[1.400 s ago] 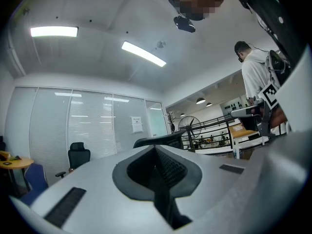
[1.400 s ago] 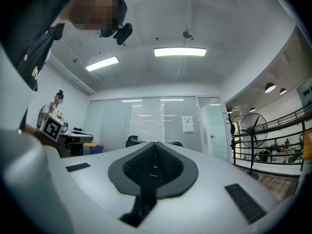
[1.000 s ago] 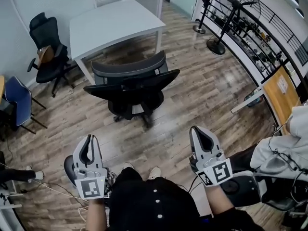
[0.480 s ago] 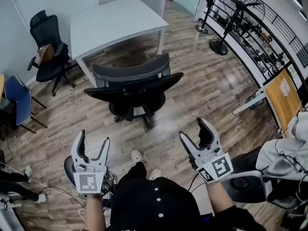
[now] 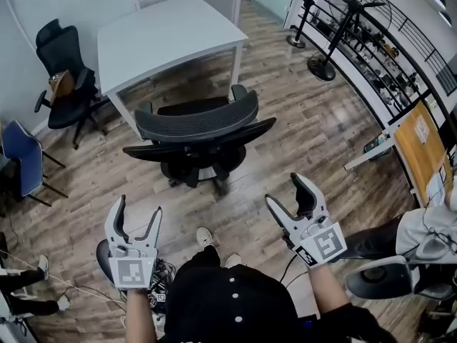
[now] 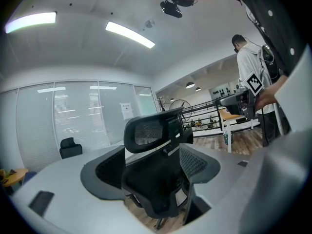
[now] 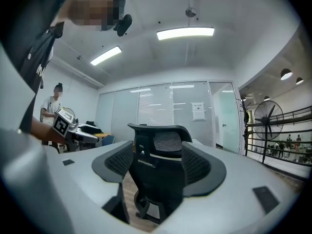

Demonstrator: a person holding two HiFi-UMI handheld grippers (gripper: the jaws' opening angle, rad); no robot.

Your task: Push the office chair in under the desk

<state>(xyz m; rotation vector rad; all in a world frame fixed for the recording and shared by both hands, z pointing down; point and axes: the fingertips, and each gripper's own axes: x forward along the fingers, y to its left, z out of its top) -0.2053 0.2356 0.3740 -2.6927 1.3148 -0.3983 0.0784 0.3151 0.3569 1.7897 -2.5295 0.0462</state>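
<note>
Ahead of the left gripper [image 5: 137,207] and right gripper [image 5: 284,190], well apart from both, stood the office chair [image 5: 196,131], backrest toward them, desk [image 5: 164,38] just beyond it; both jaws gaped wide (just opened, nothing between); approach step, I judged; next, reach the backrest and push forward.

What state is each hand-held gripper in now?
Left hand-held gripper: open, jaws just opened, empty.
Right hand-held gripper: open, jaws just opened, empty.

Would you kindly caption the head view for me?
Left gripper and right gripper, jaws just opened and empty, face the office chair before the desk.
</note>
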